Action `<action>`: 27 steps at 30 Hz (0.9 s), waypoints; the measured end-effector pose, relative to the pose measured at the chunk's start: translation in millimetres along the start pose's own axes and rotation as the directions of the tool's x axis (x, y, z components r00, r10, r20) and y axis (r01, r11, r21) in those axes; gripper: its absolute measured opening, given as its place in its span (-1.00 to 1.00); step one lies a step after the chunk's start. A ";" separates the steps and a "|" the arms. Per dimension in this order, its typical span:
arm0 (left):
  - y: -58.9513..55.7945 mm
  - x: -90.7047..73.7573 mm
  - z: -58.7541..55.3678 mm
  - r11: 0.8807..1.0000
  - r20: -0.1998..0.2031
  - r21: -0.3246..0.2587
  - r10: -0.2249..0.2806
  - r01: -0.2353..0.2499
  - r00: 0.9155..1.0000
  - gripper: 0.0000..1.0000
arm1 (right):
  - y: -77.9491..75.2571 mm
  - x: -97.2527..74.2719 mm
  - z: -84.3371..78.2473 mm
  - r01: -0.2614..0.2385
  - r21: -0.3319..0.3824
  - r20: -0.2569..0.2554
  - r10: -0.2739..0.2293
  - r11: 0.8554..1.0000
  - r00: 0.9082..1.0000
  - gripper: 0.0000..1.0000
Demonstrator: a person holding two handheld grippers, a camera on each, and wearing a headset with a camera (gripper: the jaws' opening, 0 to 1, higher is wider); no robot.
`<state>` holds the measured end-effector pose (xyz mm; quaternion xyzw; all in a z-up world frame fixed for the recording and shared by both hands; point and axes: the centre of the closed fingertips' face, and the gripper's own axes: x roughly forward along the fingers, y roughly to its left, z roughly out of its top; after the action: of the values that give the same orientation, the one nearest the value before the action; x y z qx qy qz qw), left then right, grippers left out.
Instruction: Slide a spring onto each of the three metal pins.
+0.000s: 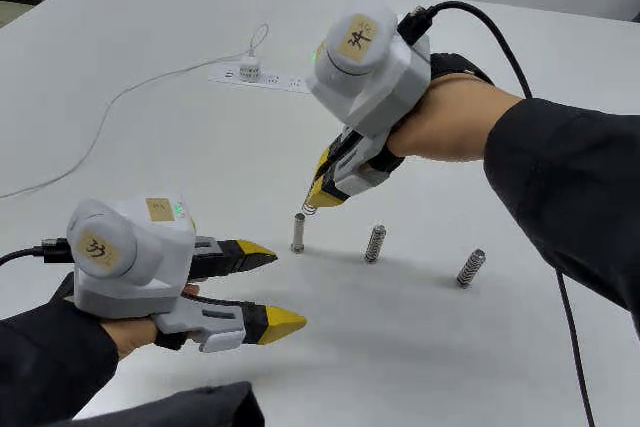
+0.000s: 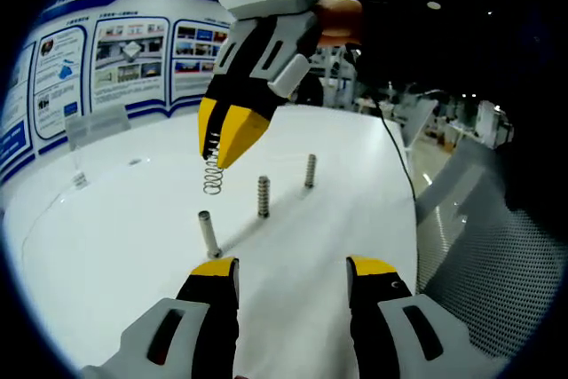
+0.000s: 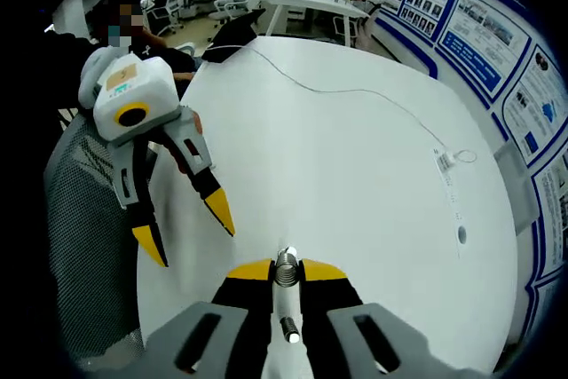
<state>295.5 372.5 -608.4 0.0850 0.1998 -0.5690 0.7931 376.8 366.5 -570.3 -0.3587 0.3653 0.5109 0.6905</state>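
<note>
Nearest the headset, at the lower left of the head view: left gripper [image 1: 285, 287], jaws released and spread wide, yellow tips well apart with nothing between them, held low over the white table [image 1: 150, 27] and pointing right toward the row of pins. In the left gripper view the same two tips stand parted at the bottom, and the bare pin [image 2: 209, 232] rises from the table just beyond the left-hand tip.

Far side of the table, left of centre: white power strip [image 1: 255, 75] with a thin white cable [image 1: 110, 105] trailing off to the left.

Centre of the head view: the bare pin, upright, leftmost of three in a row. Just above it: right gripper [image 1: 318, 202], angled steeply downward, jaws clenched on the upper end of a spring [image 1: 309, 209]. The spring hangs below the yellow tips, its lower end close over the pin's top. The left gripper view shows a gap between the bottom coil and the pin, with the spring slightly off to one side of it. In the right gripper view the spring sits pinched between the two jaw tips, seen nearly end-on.

Right of the bare pin: middle pin [image 1: 375, 243], already sleeved by a spring. Farther right: third pin [image 1: 470, 267], likewise sleeved.
</note>
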 end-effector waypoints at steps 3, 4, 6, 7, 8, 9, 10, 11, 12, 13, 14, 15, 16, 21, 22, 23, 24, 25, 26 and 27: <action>2.0 -0.4 -0.7 1.000 0.001 -0.002 0.003 -0.003 1.000 0.01 | -1.8 5.5 -0.4 -0.007 0.003 -0.013 0.007 1.000 1.000 -0.76; 2.6 -0.6 -0.7 1.000 0.002 -0.004 0.004 -0.004 1.000 0.01 | -2.4 7.6 -0.5 -0.010 0.008 -0.017 0.010 1.000 1.000 -0.76; 3.5 -0.9 -0.5 1.000 0.004 -0.005 0.006 -0.006 1.000 0.01 | -2.6 10.3 -0.4 -0.014 0.012 -0.023 0.014 1.000 1.000 -0.76; 3.7 -1.0 -0.5 1.000 0.004 -0.005 0.006 -0.006 1.000 0.01 | -2.0 11.3 -0.3 -0.017 0.014 -0.026 0.018 1.000 1.000 -0.76; 3.9 -0.9 -0.6 1.000 0.004 -0.005 0.006 -0.006 1.000 0.01 | -1.3 12.3 -0.1 -0.019 0.013 -0.027 0.020 1.000 0.999 -0.76; 4.0 -0.9 -0.7 1.000 0.004 -0.005 0.006 -0.006 1.000 0.01 | -0.3 13.7 0.0 -0.024 0.014 -0.029 0.024 1.000 0.999 -0.76; 4.5 -0.9 -0.9 1.000 0.004 -0.006 0.007 -0.006 1.000 0.02 | 0.4 14.9 -0.2 -0.027 0.014 -0.031 0.028 1.000 0.999 -0.76; 4.9 -0.9 -1.1 1.000 0.004 -0.006 0.007 -0.007 1.000 0.02 | 1.0 15.9 -0.6 -0.030 0.014 -0.035 0.030 0.999 0.999 -0.76; 5.4 -0.8 -1.3 1.000 0.004 -0.006 0.008 -0.008 1.000 0.02 | 1.2 17.0 -0.9 -0.031 0.012 -0.038 0.031 0.999 0.999 -0.76; 5.7 -0.9 -1.4 1.000 0.003 -0.007 0.008 -0.008 1.000 0.02 | 1.0 17.6 -1.1 -0.031 0.012 -0.040 0.031 0.999 0.999 -0.76; 6.1 -0.9 -1.5 1.000 0.003 -0.008 0.009 -0.009 1.000 0.02 | 1.1 18.5 -1.3 -0.033 0.014 -0.042 0.033 0.999 0.999 -0.76; 6.5 -1.0 -1.7 1.000 0.003 -0.009 0.010 -0.010 1.000 0.02 | 0.9 19.2 -1.3 -0.034 0.015 -0.043 0.035 0.999 0.998 -0.76; 6.6 -1.1 -1.8 1.000 0.003 -0.009 0.010 -0.010 1.000 0.02 | 1.0 19.9 -1.4 -0.035 0.017 -0.045 0.036 0.999 0.998 -0.76; 6.9 -1.1 -2.5 1.000 0.001 -0.008 0.011 -0.011 1.000 0.01 | 1.4 25.6 -3.2 -0.042 0.020 -0.058 0.043 0.999 0.997 -0.76; 7.0 -1.2 -2.5 1.000 0.001 -0.008 0.011 -0.011 1.000 0.01 | 1.6 27.1 -3.3 -0.045 0.023 -0.061 0.046 0.999 0.997 -0.76; 7.0 -1.3 -2.3 1.000 0.002 -0.009 0.011 -0.011 1.000 0.01 | 1.7 28.2 -3.4 -0.047 0.025 -0.063 0.048 0.999 0.997 -0.76; 7.0 -1.4 -2.2 1.000 0.003 -0.009 0.012 -0.012 1.000 0.01 | 1.5 30.0 -3.7 -0.046 0.025 -0.066 0.048 0.999 0.997 -0.76; 7.0 -1.5 -2.2 1.000 0.003 -0.009 0.012 -0.012 1.000 0.01 | 1.6 31.5 -4.1 -0.048 0.028 -0.069 0.049 0.998 0.996 -0.76; 7.1 -1.6 -2.3 1.000 0.003 -0.009 0.012 -0.012 1.000 0.01 | 1.9 33.1 -4.7 -0.050 0.030 -0.073 0.052 0.998 0.996 -0.76; 7.1 -1.8 -2.4 1.000 0.003 -0.009 0.013 -0.013 1.000 0.01 | 2.3 35.8 -5.9 -0.052 0.032 -0.079 0.055 0.998 0.995 -0.76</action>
<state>301.2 377.3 -610.5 0.0819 0.2006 -0.5631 0.7974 381.3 377.7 -604.6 -0.3584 0.4096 0.5090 0.6669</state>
